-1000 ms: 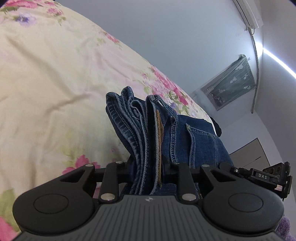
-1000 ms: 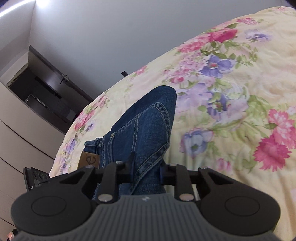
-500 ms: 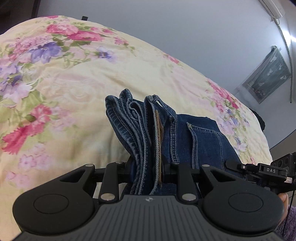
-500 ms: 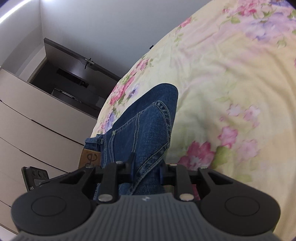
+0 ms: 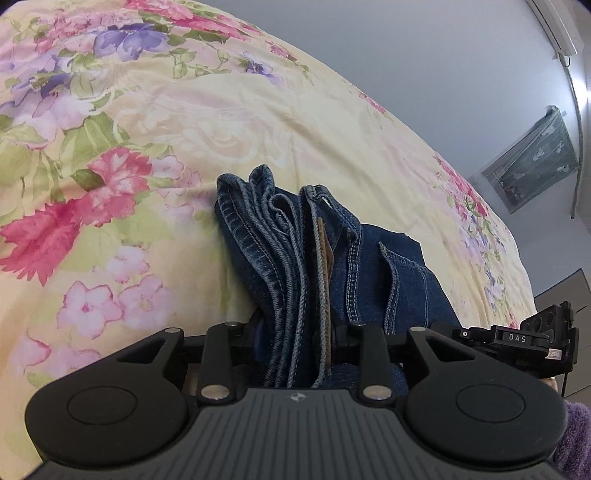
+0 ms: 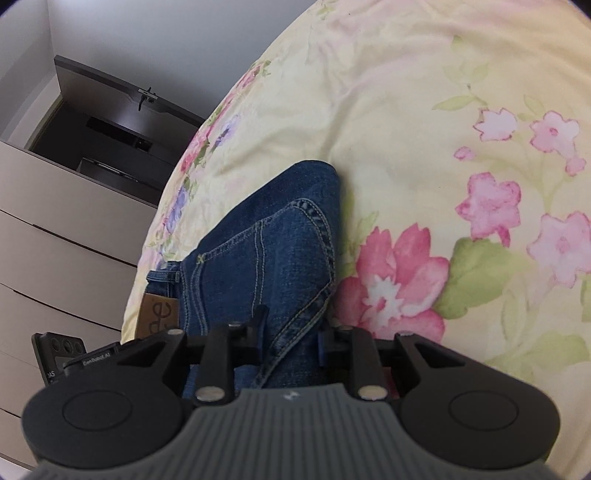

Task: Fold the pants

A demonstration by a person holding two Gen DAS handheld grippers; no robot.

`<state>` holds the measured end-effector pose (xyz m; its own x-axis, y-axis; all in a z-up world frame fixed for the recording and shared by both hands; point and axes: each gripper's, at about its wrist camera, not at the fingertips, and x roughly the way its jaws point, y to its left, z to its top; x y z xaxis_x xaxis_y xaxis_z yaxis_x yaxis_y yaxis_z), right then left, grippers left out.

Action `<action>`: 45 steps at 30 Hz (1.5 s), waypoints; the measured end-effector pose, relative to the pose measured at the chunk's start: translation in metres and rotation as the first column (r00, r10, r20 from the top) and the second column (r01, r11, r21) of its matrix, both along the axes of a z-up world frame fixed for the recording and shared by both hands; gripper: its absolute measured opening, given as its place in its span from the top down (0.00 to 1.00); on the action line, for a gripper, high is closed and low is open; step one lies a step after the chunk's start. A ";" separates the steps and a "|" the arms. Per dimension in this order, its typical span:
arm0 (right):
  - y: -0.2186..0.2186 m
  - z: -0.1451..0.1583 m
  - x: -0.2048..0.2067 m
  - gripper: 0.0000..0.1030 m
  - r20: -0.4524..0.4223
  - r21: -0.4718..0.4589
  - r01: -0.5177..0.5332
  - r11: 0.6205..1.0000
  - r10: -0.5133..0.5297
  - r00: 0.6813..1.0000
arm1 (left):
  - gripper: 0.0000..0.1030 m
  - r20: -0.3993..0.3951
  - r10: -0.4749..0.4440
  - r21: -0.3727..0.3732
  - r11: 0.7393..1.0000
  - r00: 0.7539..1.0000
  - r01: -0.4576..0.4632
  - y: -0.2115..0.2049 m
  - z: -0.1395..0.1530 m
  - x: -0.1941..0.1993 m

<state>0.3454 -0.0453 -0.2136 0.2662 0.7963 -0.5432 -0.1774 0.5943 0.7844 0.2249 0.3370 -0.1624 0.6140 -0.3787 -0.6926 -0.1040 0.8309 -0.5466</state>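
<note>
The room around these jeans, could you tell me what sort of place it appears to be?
Most likely a home bedroom: the jeans lie on a floral bedspread, pale drawer fronts stand beside it, and an air conditioner is mounted high on the wall.

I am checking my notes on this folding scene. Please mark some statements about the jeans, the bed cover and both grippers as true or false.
1. The blue denim jeans lie on a yellow floral bed cover. True.
2. A bundle of denim layers sits between the left gripper fingers. True.
3. The right gripper holds nothing. False: denim is clamped between its fingers.
4. The jeans are black. False: they are blue.
5. A brown leather patch shows on the jeans. True.
</note>
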 end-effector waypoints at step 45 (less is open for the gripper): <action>-0.012 0.167 -0.292 0.23 0.706 -0.398 0.295 0.869 0.084 0.704 | 0.22 0.284 0.156 0.718 0.619 0.946 -0.318 -0.204 0.160 -0.200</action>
<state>0.0535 -0.0570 -0.0469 0.7733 0.4492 -0.4475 -0.4567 0.8841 0.0984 0.0247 0.1326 -0.0026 0.7452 0.3942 -0.5379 -0.3275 0.9190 0.2197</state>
